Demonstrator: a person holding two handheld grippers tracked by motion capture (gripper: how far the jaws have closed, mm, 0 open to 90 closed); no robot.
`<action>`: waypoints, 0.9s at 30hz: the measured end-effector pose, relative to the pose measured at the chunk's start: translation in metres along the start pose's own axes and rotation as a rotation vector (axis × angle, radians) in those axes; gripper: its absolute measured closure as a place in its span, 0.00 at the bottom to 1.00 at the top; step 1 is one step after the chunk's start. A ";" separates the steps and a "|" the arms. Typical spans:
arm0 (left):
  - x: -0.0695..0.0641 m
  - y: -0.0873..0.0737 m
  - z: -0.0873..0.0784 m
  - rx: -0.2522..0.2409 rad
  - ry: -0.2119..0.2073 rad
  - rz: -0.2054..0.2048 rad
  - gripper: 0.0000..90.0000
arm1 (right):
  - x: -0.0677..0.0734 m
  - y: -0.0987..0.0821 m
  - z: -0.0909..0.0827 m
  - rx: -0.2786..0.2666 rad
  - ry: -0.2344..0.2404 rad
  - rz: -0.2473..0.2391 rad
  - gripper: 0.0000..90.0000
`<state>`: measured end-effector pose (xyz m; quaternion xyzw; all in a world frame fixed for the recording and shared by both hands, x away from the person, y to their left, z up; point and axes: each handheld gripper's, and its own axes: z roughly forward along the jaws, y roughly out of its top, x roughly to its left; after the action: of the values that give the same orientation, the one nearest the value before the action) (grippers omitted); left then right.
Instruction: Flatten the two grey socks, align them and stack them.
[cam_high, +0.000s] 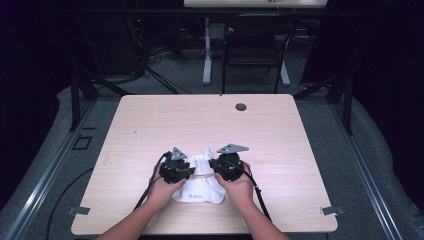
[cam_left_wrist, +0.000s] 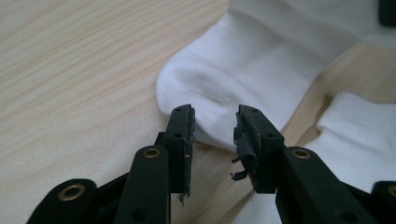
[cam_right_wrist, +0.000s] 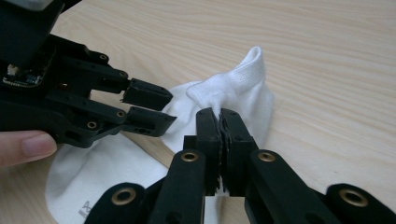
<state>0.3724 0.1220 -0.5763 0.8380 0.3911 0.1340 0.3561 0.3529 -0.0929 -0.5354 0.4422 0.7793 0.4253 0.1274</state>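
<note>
- High view: socks (cam_high: 200, 182), white, lie in a heap near the front edge of the pale wooden table (cam_high: 150, 125), between the two hands. The left gripper (cam_high: 176, 170) and right gripper (cam_high: 227, 167) sit on either side of the heap, touching it. Beyond the table, a dark room with a chair (cam_high: 255, 47), a desk leg and cables on the floor.
- Left gripper view: jaws parted, nothing pinched; the rounded end of one white sock (cam_left_wrist: 252, 70) lies just beyond the tips, a second sock (cam_left_wrist: 359, 135) to the right. One pad (cam_left_wrist: 245, 144) looks frayed, so I'd guess it could slip or snag on the fabric.
- Right gripper view: jaws pressed together on a fold of the sock's ribbed cuff (cam_right_wrist: 233, 88), lifting it slightly. The grip is thin; a tug from the left gripper (cam_right_wrist: 144, 107), hovering beside it, could pull the cuff free.
</note>
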 end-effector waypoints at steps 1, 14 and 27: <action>0.000 0.000 0.000 0.000 0.000 0.000 0.74 | 0.000 0.000 0.000 0.000 0.000 0.000 0.97; 0.004 0.000 0.002 -0.005 0.023 -0.003 0.93 | -0.040 -0.016 -0.017 0.020 -0.106 0.031 0.96; 0.011 -0.003 -0.003 0.003 0.042 -0.038 1.00 | -0.064 -0.041 -0.008 0.133 -0.137 0.098 0.84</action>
<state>0.3763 0.1329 -0.5768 0.8280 0.4145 0.1443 0.3490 0.3616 -0.1584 -0.5735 0.5152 0.7727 0.3472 0.1299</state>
